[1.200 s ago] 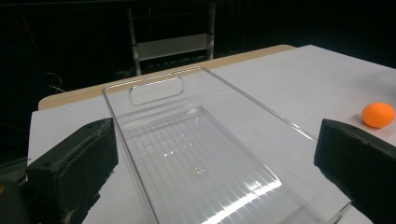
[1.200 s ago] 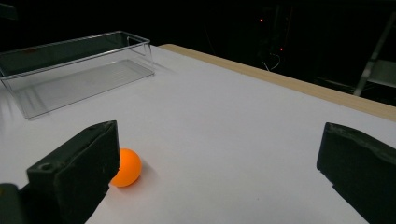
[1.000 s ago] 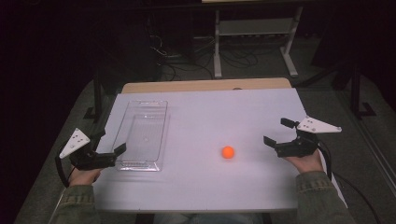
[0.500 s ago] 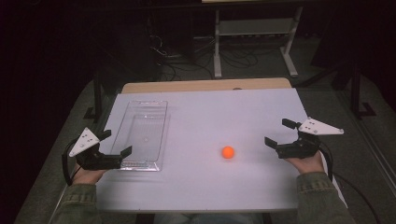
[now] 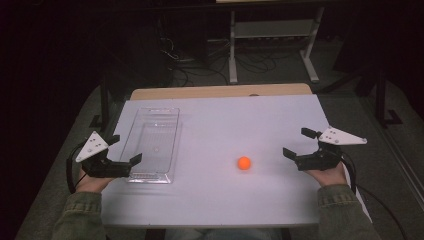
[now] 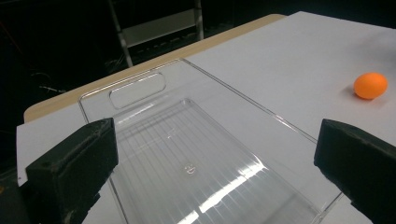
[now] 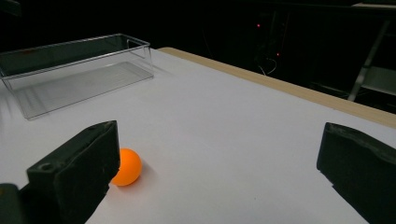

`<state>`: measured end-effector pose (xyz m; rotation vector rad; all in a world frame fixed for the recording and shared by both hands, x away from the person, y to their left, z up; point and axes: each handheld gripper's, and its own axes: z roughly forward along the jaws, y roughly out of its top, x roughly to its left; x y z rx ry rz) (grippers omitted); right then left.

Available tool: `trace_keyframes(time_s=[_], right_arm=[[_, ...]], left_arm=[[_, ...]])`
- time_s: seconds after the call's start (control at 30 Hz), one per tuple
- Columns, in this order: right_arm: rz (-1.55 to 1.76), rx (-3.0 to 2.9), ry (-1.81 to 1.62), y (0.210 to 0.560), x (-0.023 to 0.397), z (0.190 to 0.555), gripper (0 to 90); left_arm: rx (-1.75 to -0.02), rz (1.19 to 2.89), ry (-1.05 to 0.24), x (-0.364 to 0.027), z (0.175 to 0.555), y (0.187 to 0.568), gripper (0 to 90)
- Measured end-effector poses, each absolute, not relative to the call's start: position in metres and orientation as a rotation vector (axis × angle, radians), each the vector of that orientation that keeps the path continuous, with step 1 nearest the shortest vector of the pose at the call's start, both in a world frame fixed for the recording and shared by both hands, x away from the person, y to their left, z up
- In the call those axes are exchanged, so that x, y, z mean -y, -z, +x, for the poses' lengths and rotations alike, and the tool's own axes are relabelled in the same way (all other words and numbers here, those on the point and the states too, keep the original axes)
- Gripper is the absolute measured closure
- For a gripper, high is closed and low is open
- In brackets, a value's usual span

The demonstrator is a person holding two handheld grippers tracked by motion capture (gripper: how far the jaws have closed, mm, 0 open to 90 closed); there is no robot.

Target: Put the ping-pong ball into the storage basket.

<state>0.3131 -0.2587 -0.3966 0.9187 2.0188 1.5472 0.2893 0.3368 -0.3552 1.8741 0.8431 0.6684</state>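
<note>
At the left edge of the white tabletop (image 5: pixel 215 200), your left gripper (image 5: pixel 122 154) hovers with its jaws spread wide at the near left corner of the clear plastic tray (image 5: pixel 131 140), gripping nothing; the tray's long axis runs away from you toward the far edge, and the left gripper view shows it empty. Moving right, the orange ball (image 5: pixel 244 163) sits on bare tabletop, clear of the tray's right wall and nearer your right hand than your left. At the right edge, your right gripper (image 5: pixel 295 142) also stands wide apart and empty, pointed leftward; in the right gripper view the ball (image 7: pixel 125 166) lies low beside the left jaw, not centred between the two. The right hand looks best placed to pick it up, by reaching leftward and down.
</note>
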Motion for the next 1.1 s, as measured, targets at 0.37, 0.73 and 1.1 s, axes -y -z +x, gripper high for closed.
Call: trace_keyframes(time_s=[0.37, 0.73, 1.1], right_arm=[[0.919, -2.024, -1.550, 0.397, 0.259, 0.313, 0.0], [0.928, -2.032, -1.548, 0.398, 0.260, 0.313, 0.0], [0.932, -2.023, -1.542, 0.398, 0.261, 0.313, 0.0]], left_arm=[[-0.806, 1.923, -0.671, -0.328, 0.295, 0.345, 0.0], [-0.751, 1.968, -0.642, -0.319, 0.302, 0.332, 0.0], [-0.710, 2.008, -0.611, -0.309, 0.310, 0.321, 0.0]])
